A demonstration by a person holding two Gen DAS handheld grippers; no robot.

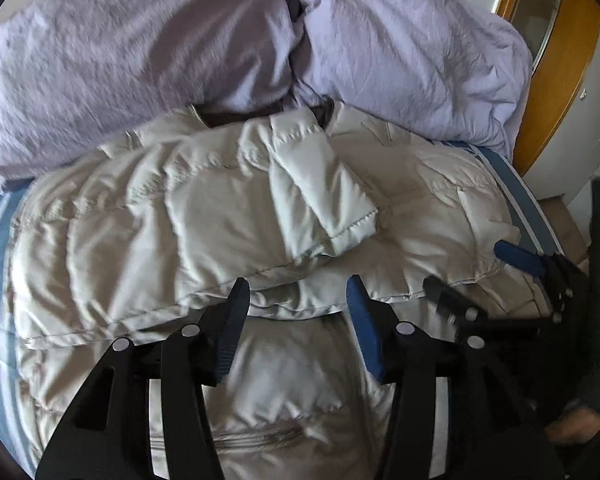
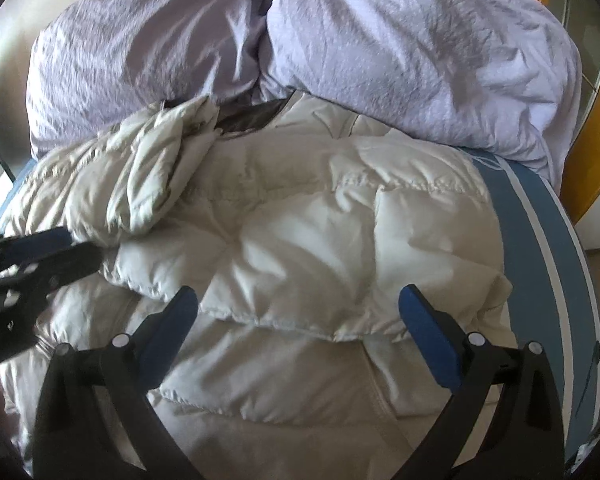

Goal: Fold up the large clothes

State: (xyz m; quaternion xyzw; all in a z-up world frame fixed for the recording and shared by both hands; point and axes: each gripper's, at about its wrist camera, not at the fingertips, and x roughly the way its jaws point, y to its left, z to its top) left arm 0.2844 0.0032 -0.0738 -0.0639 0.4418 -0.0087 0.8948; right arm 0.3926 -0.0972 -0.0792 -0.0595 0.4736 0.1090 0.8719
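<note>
A pale grey-white puffer jacket [image 1: 172, 220] lies on the bed, its sleeves folded in across the body; one sleeve [image 1: 320, 184] lies diagonally on top. It fills the right wrist view [image 2: 308, 240] too. My left gripper [image 1: 298, 292] is open and empty, just above the jacket's folded edge. My right gripper [image 2: 298, 300] is open and empty above the jacket's right half. The right gripper shows in the left wrist view [image 1: 468, 268] at the jacket's right edge. The left gripper shows in the right wrist view [image 2: 72, 248] at the left, by the folded left sleeve [image 2: 156, 160].
A bunched lilac duvet [image 1: 180, 40] lies behind the jacket, also in the right wrist view [image 2: 400, 48]. The blue sheet with white stripes [image 2: 540, 240] covers the bed. A wooden door frame [image 1: 560, 80] stands at the right.
</note>
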